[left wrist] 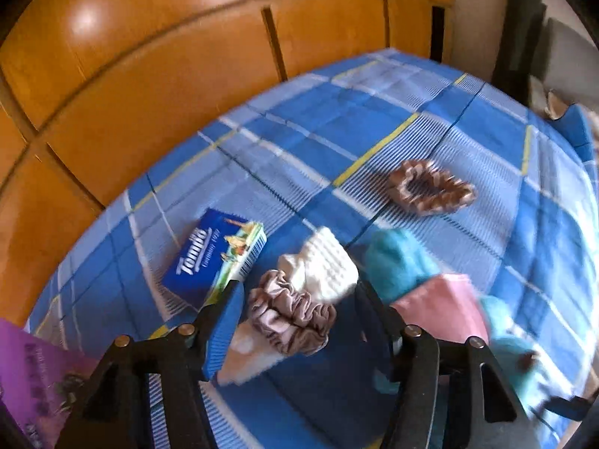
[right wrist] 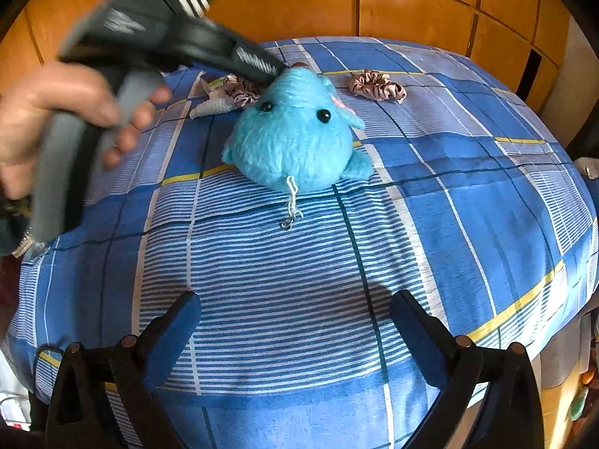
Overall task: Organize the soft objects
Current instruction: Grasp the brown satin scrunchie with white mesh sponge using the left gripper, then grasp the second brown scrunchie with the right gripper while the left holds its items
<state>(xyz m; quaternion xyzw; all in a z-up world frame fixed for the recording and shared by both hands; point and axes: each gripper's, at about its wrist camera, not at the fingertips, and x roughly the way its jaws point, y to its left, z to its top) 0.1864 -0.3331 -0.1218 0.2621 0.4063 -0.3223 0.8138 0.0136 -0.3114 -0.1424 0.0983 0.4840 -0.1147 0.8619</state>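
Scrunchies and socks crowd my left gripper (left wrist: 295, 310) — its jaws are spread wide and empty around a taupe scrunchie (left wrist: 292, 318) lying against a white sock (left wrist: 325, 269), with the tissue box (left wrist: 217, 262) just left. My right gripper (right wrist: 295, 321) hangs open, holding nothing, well short of the blue plush (right wrist: 295, 131) straight ahead — so I'd say the left is nearer the pile.

The left wrist view looks down close over the bed (left wrist: 374, 119) toward the wooden wardrobe (left wrist: 149, 56). The right wrist view faces that wardrobe from farther back. Both share the blue plush toy (right wrist: 295, 131) and a scrunchie (left wrist: 292, 314).
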